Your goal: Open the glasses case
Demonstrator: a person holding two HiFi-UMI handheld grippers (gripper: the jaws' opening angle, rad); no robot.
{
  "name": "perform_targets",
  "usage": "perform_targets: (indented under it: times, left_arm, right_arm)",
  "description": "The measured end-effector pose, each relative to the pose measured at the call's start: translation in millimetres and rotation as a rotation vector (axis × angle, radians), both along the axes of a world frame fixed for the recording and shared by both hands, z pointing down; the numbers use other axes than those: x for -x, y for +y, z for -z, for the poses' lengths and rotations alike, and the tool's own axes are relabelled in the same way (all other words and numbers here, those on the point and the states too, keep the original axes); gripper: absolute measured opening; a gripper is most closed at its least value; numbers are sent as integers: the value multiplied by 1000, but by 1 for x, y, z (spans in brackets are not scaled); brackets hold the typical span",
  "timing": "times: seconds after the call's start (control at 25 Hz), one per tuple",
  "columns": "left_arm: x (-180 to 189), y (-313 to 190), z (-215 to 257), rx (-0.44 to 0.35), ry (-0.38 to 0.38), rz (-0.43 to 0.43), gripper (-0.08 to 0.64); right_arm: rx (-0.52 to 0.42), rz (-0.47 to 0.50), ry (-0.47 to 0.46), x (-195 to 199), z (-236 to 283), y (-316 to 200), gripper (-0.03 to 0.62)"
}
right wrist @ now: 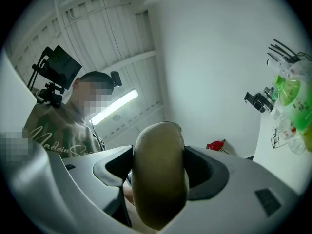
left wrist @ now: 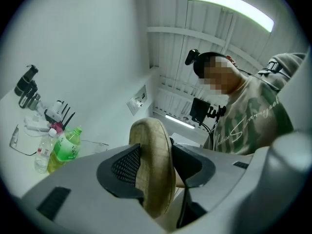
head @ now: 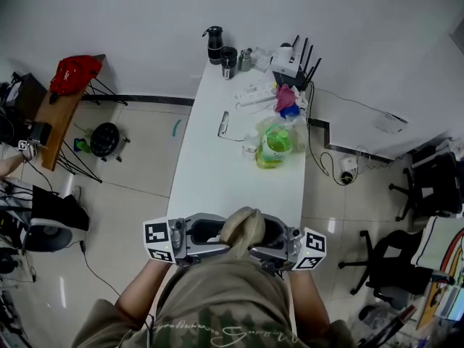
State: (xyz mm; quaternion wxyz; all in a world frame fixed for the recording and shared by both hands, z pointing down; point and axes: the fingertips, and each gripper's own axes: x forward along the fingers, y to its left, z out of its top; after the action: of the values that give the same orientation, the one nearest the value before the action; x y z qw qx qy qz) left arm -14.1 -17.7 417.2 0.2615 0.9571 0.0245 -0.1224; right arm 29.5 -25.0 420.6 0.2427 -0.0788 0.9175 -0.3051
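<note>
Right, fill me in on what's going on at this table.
A person standing at the near end of the white table holds a tan glasses case up close to their chest, one handheld gripper on each end. The left gripper and the right gripper each have the case between their jaws, pads against it. The case looks closed; no gap shows in any view. A pair of glasses and a green bottle lie farther up the table, untouched.
</note>
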Motion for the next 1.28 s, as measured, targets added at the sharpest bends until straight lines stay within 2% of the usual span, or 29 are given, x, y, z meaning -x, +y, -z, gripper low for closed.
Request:
perform_targets:
  times: [0.16, 0.24, 0.32, 0.36, 0.4, 0.52, 0.56, 0.64, 0.72, 0.8, 0.92, 1.12, 1.2, 1.28]
  left_arm:
    - [2, 4, 1, -16, 2, -25, 221]
    - [-3, 6, -4, -42, -48, -29, 234]
    - [-10, 8, -10, -75, -99, -19, 320]
    - [-12, 9, -10, -72, -99, -14, 336]
    - [-15, 10, -10, -53, -82, -15, 347]
    - [-28, 15, -7, 8, -29, -14, 444]
    - [-30, 14, -8, 22, -17, -7, 453]
    - [-24, 9, -7, 60, 19, 8, 451]
    - [-15, 0, -7, 102, 51, 30, 420]
    - [-12, -4, -8, 112, 43, 35, 373]
    - [-10, -4, -9, 110, 31, 25, 364]
    - [-5, -8, -11, 173, 72, 36, 356]
    - [-1, -14, -15, 209, 81, 64, 356]
    - [6, -26, -22, 252, 81, 118, 354]
  right_arm:
    - [-4, 27, -30, 1, 3, 3, 334]
    - [-18, 38, 5, 4, 1, 5, 334]
    - [-33, 44, 64, 11, -4, 6, 334]
    - [-29, 48, 74, 13, -5, 6, 334]
    - [-13, 60, 66, 16, -6, 6, 334]
    - [19, 95, 28, 27, -6, 10, 334]
    - [17, 89, 22, 28, -5, 10, 334]
    - [13, 59, 9, 23, -4, 7, 334]
    - [4, 33, 14, 16, -4, 3, 334]
    - [-9, 32, 50, 13, -5, 2, 334]
    - [-2, 42, 54, 14, -5, 2, 334]
    - [43, 40, 36, 16, -6, 0, 336]
    - [42, 30, 67, 14, -10, -1, 336]
    - [32, -23, 137, 10, -17, -6, 336]
